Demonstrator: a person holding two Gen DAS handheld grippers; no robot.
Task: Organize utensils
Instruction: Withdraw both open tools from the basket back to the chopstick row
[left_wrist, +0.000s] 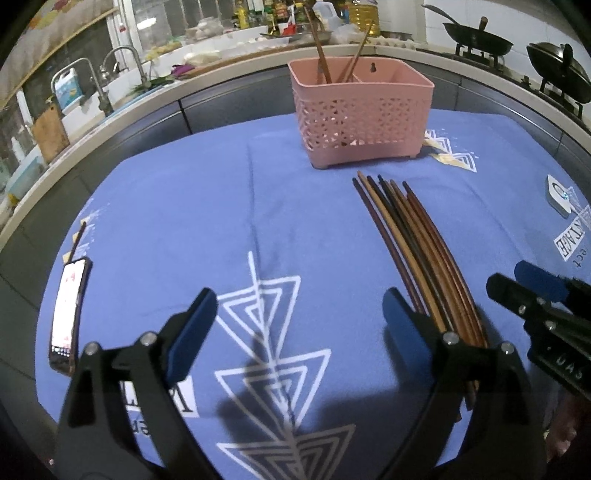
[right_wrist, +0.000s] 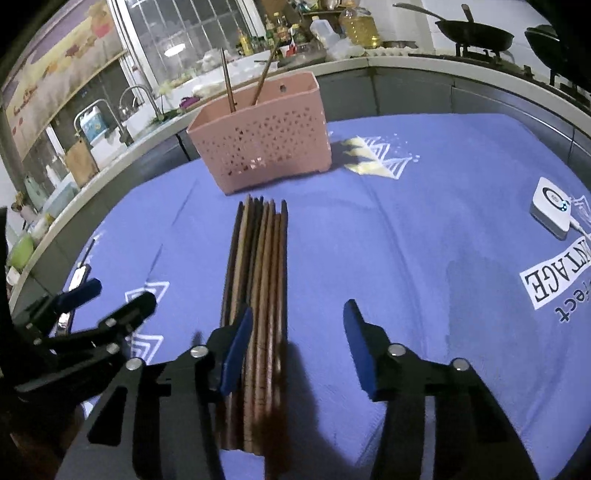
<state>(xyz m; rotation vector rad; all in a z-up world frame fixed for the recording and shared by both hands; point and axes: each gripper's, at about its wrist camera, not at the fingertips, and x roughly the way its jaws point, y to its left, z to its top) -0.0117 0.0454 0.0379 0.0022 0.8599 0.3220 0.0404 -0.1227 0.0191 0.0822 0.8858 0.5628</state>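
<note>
Several brown chopsticks (left_wrist: 417, 243) (right_wrist: 258, 280) lie bundled on the blue cloth, tips toward a pink perforated basket (left_wrist: 362, 122) (right_wrist: 266, 147). Two chopsticks (left_wrist: 323, 59) stand in the basket's left compartment; its right compartment looks empty. My left gripper (left_wrist: 299, 325) is open over bare cloth, with the bundle passing just outside its right finger (left_wrist: 402, 325). My right gripper (right_wrist: 297, 328) is open low over the bundle's near end. Its left finger (right_wrist: 236, 343) overlaps the chopsticks, while the right finger (right_wrist: 358, 339) stands clear of them. Each gripper shows at the edge of the other's view.
A phone (left_wrist: 68, 314) lies at the cloth's left edge. A small white device (left_wrist: 559, 197) (right_wrist: 552, 206) with a cable sits at the right. Behind the table runs a counter with a sink tap (left_wrist: 125, 59), bottles and woks (left_wrist: 480, 40).
</note>
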